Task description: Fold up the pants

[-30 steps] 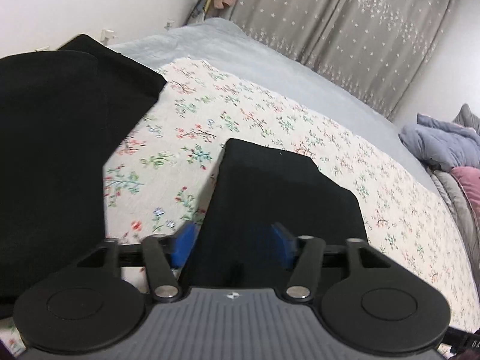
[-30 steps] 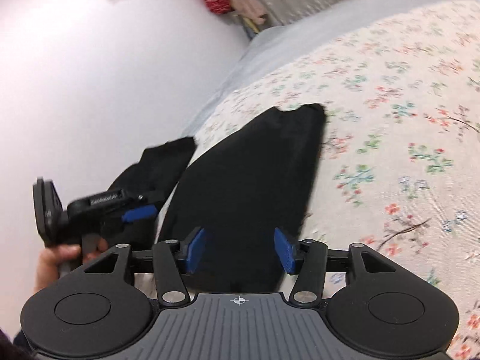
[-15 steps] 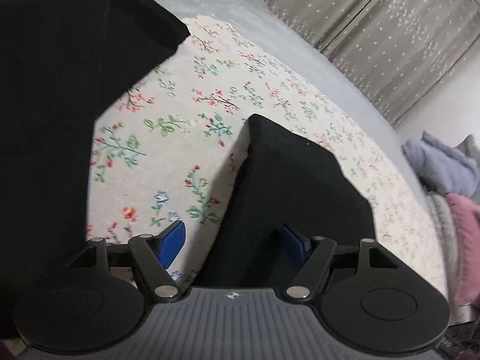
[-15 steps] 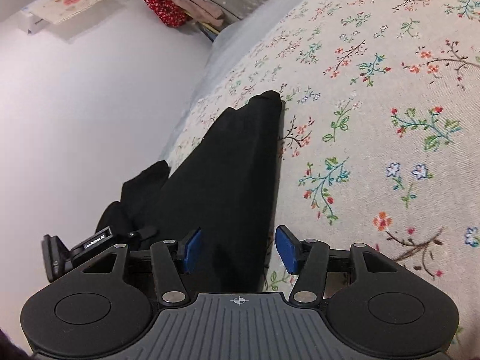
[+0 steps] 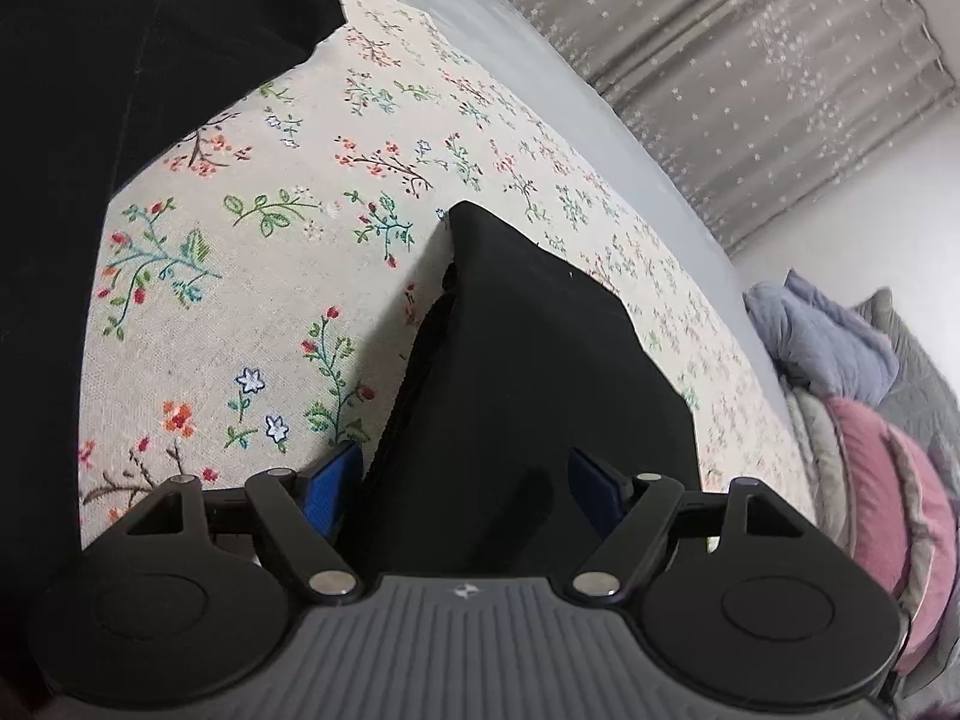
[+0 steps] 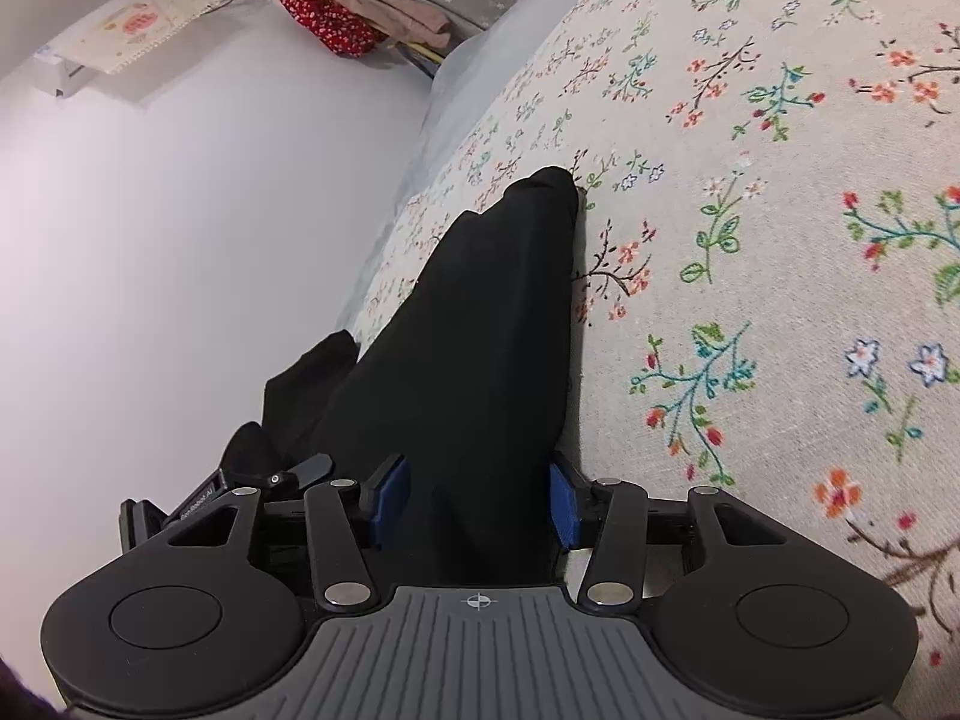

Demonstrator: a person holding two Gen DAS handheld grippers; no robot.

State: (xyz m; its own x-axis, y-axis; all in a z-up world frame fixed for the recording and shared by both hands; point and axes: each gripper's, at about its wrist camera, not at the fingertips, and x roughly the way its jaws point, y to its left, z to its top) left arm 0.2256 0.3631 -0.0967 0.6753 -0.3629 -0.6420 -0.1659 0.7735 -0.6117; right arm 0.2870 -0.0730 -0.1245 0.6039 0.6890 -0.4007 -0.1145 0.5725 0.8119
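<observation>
On the flowered bedspread [image 5: 252, 312] lie the black pants [image 5: 528, 372], folded into a long narrow strip. The bedspread is the landmark here: the pants rest flat on it, and more black cloth [image 5: 120, 90] hangs over its near left part in the left wrist view.

The left gripper [image 5: 462, 483] sits low over the near end of the pants. Its two blue pads [image 5: 327, 489] stand wide apart, one on each side of the cloth, so it is spread and not squeezing. The left pad is beside the edge of the pants, over the bedspread.

The right gripper [image 6: 477, 501] is also at an end of the pants [image 6: 480, 324]. Its blue pads [image 6: 564, 504] stand apart on both sides of the strip, not pinching it. The far tip of the pants points up the bedspread [image 6: 750, 240] toward the wall [image 6: 180, 210].

Past the far edge of the bedspread hangs a gray curtain [image 5: 750, 72] with small white stars. A pile of folded blankets [image 5: 870, 438] lies beside the bedspread's right edge.
</observation>
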